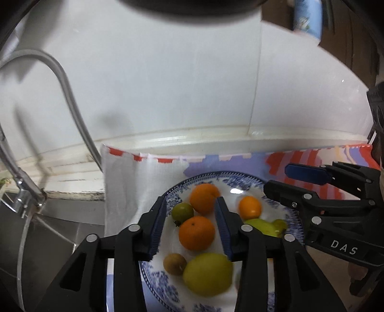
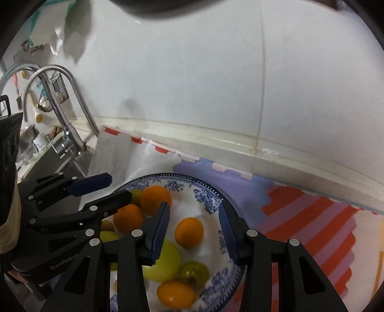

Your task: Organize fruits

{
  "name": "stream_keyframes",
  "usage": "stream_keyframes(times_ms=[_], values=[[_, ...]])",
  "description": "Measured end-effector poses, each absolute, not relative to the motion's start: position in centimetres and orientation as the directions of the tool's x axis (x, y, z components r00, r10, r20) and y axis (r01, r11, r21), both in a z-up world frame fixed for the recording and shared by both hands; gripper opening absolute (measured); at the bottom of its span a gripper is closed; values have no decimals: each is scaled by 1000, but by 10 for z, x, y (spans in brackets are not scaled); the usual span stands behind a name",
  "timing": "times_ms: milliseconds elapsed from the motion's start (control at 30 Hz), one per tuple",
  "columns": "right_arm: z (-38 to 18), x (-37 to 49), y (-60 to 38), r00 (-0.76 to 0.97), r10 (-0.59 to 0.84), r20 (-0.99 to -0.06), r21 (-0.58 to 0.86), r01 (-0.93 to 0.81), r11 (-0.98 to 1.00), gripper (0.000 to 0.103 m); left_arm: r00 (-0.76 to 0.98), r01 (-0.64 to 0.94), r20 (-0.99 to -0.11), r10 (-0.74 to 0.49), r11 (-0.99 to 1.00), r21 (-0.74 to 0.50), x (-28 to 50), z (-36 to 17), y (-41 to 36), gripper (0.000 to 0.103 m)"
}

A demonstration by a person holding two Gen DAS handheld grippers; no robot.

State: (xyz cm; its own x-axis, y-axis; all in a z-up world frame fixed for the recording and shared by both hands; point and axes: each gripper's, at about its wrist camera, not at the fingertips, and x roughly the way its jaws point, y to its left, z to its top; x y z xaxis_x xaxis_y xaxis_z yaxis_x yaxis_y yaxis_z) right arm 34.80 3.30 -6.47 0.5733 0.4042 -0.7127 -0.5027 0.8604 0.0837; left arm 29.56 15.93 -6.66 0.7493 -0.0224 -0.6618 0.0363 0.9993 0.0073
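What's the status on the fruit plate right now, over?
Left gripper open, astride an orange. Right gripper open over a small orange. All fruit sits on the blue-patterned plate; nothing gripped. Grippers close together, no other obstruction.

The plate's (image 1: 204,176) near rim ran off the bottom edge of the left view, behind the left gripper (image 1: 190,226). A yellow-green fruit (image 1: 266,225) there lay half hidden by a finger. In the right view, the right gripper (image 2: 194,231) covered part of a pale green fruit (image 2: 168,261), and the left gripper's body hid a yellow one (image 2: 108,236). The hanging bottle (image 1: 308,18) was blurred.
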Motion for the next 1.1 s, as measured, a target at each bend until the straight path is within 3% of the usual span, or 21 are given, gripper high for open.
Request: stream_keyframes(times_ms=[200, 733, 1100], values=[[-33, 305, 10, 656, 390, -646, 64, -463, 884, 50, 801, 37, -598, -22, 999, 13, 252, -35, 145, 52], [19, 186, -53, 790, 288, -541, 27, -326, 945, 82, 871, 28, -490, -16, 999, 17, 138, 11, 108, 74], [34, 121, -92, 837, 206, -507, -14, -247, 969, 88, 892, 21, -451, -27, 1000, -18, 85, 19, 79, 86]])
